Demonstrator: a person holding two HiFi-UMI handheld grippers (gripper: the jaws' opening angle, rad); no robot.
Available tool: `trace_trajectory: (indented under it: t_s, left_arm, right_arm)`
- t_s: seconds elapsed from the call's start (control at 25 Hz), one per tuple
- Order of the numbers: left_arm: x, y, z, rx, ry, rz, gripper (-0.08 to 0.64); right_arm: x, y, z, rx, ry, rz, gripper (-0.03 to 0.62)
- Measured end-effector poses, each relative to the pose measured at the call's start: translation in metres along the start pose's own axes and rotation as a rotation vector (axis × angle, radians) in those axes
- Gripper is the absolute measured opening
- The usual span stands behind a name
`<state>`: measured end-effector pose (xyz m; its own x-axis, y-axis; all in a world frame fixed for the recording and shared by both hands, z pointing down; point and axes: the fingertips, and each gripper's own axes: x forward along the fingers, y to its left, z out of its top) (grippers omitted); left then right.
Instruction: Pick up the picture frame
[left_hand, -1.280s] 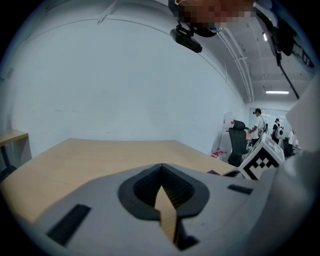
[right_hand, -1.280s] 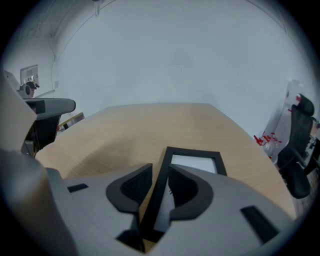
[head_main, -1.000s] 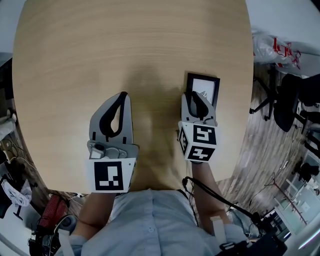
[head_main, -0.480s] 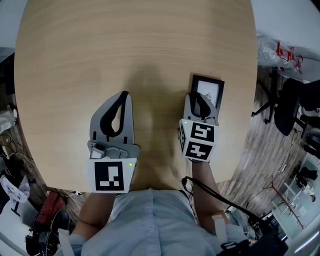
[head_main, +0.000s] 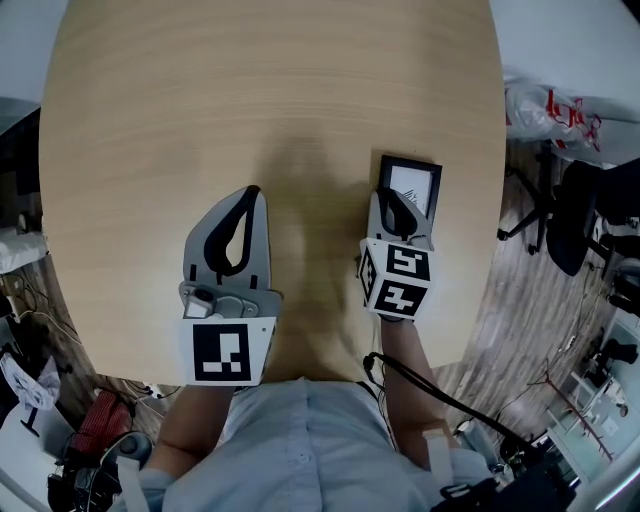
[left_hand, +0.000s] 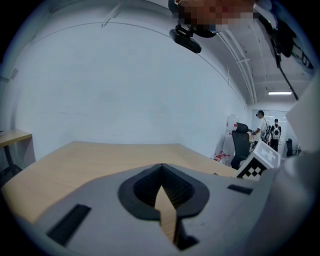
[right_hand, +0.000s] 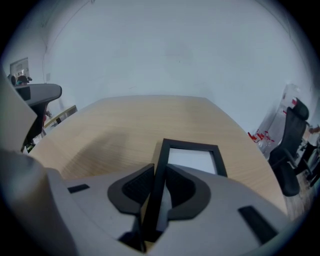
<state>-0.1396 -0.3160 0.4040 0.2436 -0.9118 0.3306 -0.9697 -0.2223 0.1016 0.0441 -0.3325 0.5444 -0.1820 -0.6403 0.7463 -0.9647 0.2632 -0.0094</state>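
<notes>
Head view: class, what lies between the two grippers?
Nothing: only bare table shows between the left gripper and the right gripper in the head view. The right one's jaws have just been closing round the picture frame's edge.

Looks like an office or lab workroom: black swivel chairs (head_main: 585, 215) right of the right gripper (head_main: 393, 195), cables (head_main: 22, 305) left of the left gripper (head_main: 250, 190), bare white walls (left_hand: 125, 100) and ceiling strip light (left_hand: 279, 93) ahead.
</notes>
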Motion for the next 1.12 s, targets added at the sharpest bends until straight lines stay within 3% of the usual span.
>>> trace_trajectory:
  t_s: [0.48, 1.12]
  left_arm:
    - [-0.008, -0.035, 0.024, 0.045, -0.082, -0.019, 0.001]
    - [-0.048, -0.111, 0.082, 0.144, -0.279, -0.074, 0.001]
  right_arm:
    - [-0.037, -0.012, 0.029, 0.033, -0.197, 0.042, 0.060]
    - [-0.176, -0.027, 0.100, -0.004, -0.631, 0.088, 0.060]
